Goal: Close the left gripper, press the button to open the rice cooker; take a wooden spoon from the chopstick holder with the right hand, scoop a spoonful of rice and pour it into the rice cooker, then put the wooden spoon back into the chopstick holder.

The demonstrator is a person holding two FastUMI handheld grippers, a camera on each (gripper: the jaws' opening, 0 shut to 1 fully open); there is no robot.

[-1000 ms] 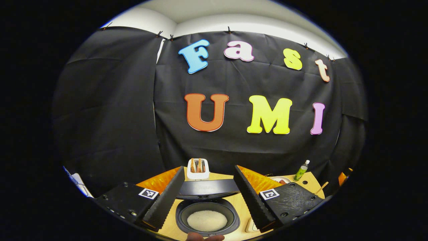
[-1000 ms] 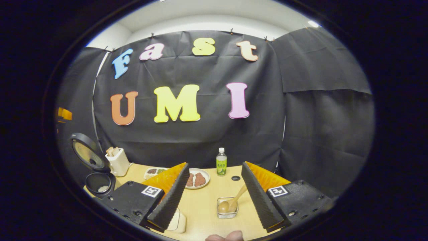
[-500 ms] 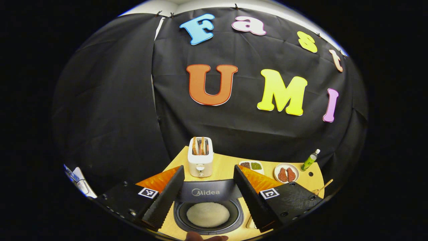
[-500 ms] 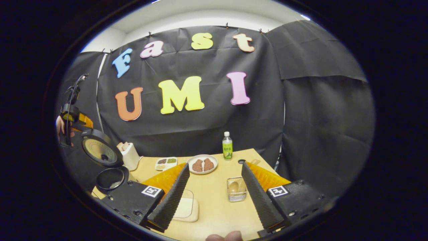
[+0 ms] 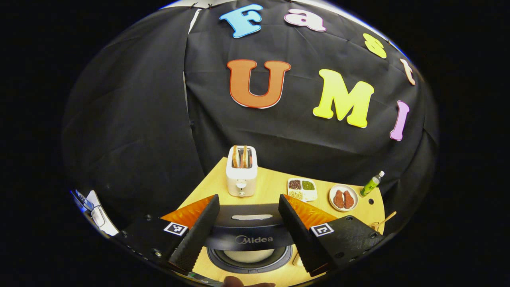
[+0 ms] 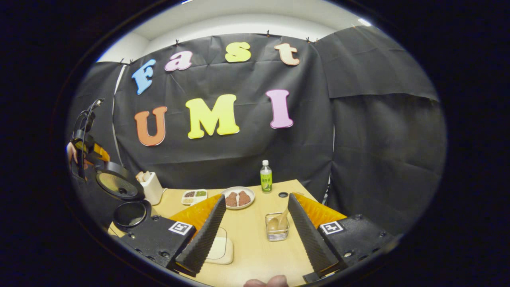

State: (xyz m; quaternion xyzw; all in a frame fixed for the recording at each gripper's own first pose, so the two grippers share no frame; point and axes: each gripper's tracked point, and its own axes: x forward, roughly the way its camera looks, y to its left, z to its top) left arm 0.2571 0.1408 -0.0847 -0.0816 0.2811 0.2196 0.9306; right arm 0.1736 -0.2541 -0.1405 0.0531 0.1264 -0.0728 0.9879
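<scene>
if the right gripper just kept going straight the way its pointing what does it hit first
Most likely the wire holder with the wooden spoon, which sits just ahead between the open fingers of the right gripper. Depth is hard to judge; it could meet the table first.

We see a white toaster (image 5: 241, 172) with two bread slices (image 5: 240, 155) standing in its slots, at the back of the wooden tabletop (image 5: 271, 189), close to the black cloth wall (image 5: 131, 119). Right of it sits a white divided tray (image 5: 302, 189) with dark, green and pale fillings, then a round white plate (image 5: 343, 197) with two brown pieces of food, then a green drink bottle (image 5: 371, 184) with a white cap, upright in the right gripper view (image 6: 265, 176). Near that bottle there is a small dark round hole (image 6: 283, 194) in the tabletop. A flat cream pad (image 6: 221, 246) lies at the near edge.
</scene>
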